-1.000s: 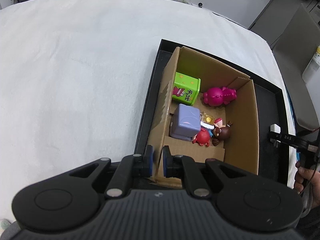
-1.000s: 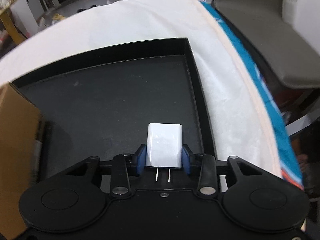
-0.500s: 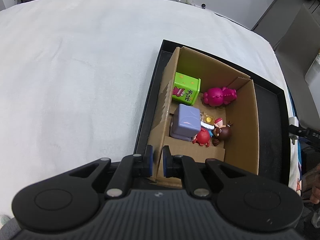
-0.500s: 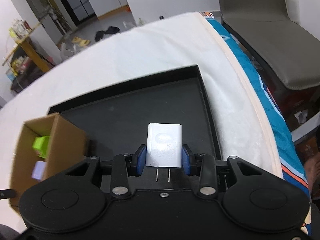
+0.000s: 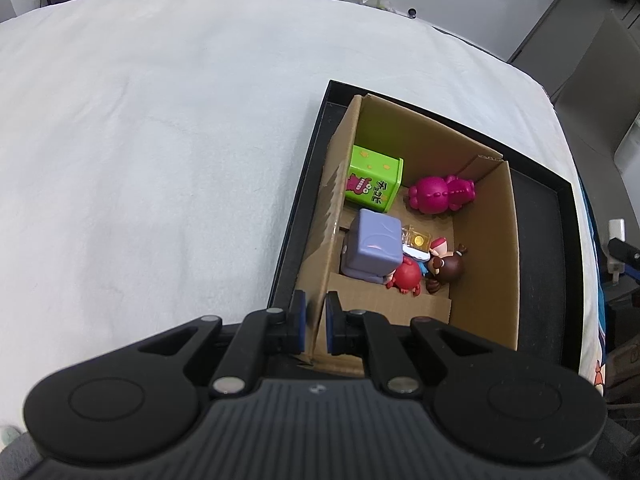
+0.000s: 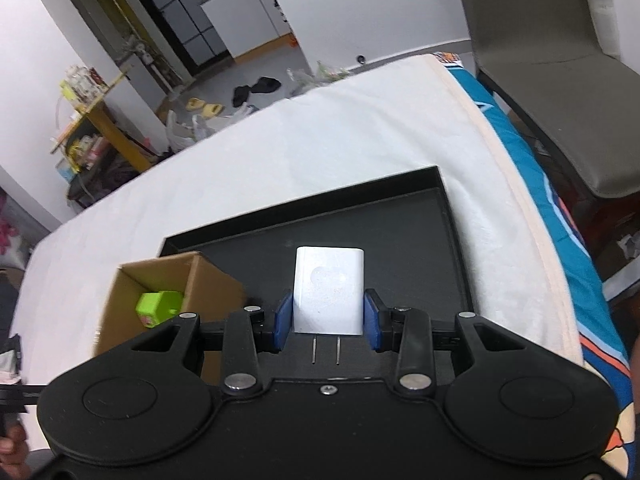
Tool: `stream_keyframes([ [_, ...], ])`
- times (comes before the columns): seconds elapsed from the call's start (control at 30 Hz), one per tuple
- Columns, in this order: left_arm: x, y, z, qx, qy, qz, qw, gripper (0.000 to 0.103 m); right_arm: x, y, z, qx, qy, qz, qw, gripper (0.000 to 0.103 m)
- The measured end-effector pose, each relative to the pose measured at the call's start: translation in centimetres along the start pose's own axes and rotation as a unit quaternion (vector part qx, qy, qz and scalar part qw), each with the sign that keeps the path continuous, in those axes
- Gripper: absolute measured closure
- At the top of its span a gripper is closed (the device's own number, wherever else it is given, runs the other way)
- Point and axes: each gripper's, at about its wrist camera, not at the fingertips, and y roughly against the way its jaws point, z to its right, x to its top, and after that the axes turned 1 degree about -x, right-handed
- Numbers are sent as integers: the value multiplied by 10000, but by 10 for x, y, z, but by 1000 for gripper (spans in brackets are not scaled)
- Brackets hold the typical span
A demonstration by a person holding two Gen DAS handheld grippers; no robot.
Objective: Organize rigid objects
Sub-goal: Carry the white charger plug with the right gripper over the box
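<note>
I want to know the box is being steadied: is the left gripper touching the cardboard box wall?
Touching. In the left wrist view the left gripper straddles the cardboard box wall, both blue pads pressed against it with no visible gap.

The left gripper body hides the near end of the cardboard box and of the black tray. In the right wrist view the right gripper covers the tray's near edge; the box's contents are mostly hidden behind its wall. Small figures by the purple cube overlap, indistinct.
</note>
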Motion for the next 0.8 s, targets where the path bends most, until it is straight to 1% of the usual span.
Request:
stream_keyframes([
  [0.33,1,0,-5,-76,10,-18,10000,95,6,7,-26,566,70,61,9984,67],
  [0.5,3,0,-7,-140,10,-50,9999,95,9,4,-45,810,144,-13,9966,67],
  [0.8,1,-1,-8,-148,-32,-45,9999,95,0,-7,-87,1167,460,-208,9919,66],
])
